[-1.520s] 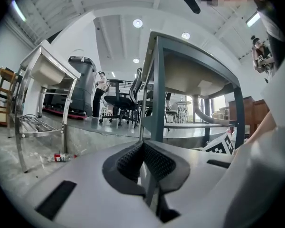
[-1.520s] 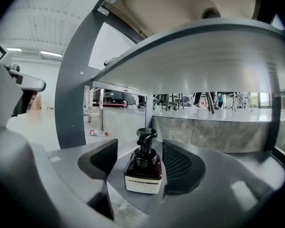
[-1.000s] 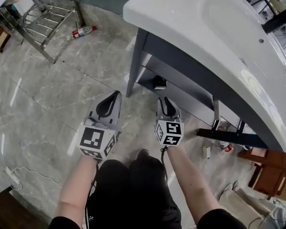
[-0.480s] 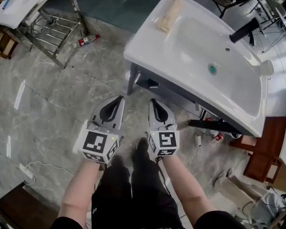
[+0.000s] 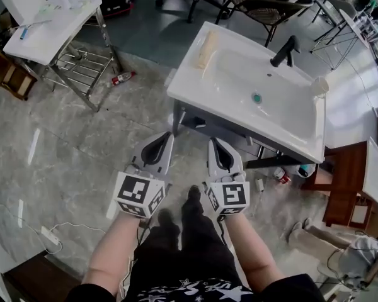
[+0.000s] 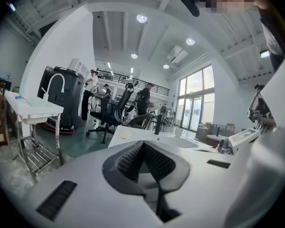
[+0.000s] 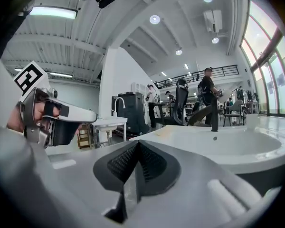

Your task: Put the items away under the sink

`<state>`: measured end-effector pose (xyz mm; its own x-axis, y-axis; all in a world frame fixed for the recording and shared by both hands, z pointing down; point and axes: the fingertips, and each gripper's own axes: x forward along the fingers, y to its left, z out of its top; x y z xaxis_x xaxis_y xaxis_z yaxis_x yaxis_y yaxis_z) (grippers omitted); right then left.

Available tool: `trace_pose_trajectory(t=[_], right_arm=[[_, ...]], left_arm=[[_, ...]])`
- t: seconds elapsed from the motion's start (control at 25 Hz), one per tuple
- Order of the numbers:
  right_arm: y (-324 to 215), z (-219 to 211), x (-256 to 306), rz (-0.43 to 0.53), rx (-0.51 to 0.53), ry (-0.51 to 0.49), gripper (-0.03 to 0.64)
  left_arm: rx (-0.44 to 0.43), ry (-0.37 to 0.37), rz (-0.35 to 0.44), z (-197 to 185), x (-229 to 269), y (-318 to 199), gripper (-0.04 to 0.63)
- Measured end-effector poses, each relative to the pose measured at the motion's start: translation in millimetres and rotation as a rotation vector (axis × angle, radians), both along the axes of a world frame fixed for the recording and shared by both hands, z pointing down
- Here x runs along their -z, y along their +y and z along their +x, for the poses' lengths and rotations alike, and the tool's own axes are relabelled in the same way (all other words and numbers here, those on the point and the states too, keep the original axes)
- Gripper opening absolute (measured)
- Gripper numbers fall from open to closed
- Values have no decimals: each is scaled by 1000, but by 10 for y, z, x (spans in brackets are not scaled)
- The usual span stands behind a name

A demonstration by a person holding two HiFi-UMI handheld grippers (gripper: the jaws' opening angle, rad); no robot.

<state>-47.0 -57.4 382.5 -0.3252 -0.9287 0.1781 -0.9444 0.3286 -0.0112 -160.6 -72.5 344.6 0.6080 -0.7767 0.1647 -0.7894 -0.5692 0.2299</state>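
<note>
The white sink (image 5: 302, 131) stands on a dark frame ahead of me, with a black faucet (image 5: 283, 51) at its back. A beige roll (image 5: 205, 49) lies on its left rim and a white cup (image 5: 319, 87) sits at its right corner. Small bottles (image 5: 280, 173) stand on the floor under its right end. My left gripper (image 5: 166, 137) and right gripper (image 5: 214, 142) hang side by side in front of the sink, both shut with nothing between the pads. The left gripper view shows the left gripper's tips (image 6: 143, 144) meeting, and the right gripper view shows the right gripper's tips (image 7: 137, 144) meeting.
A red-capped bottle (image 5: 123, 78) lies on the marble floor beside a white table (image 5: 50, 30) with a metal rack (image 5: 82, 74) under it. Office chairs (image 5: 264, 5) stand behind the sink. A wooden cabinet (image 5: 346, 187) is at right. A power strip (image 5: 50, 234) and its cable lie at lower left.
Both grippers have risen together and the view has pulled up, so the whole sink top now shows. The right jaws, slightly apart a second ago, are now together.
</note>
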Motion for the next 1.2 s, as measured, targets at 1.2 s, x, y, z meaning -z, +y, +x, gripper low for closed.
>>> trace_pose_trajectory(t=[1.2], right_arm=[[1196, 1062, 1028, 84, -304, -6, 3]], left_arm=[[-130, 22, 110, 184, 909, 823, 9]])
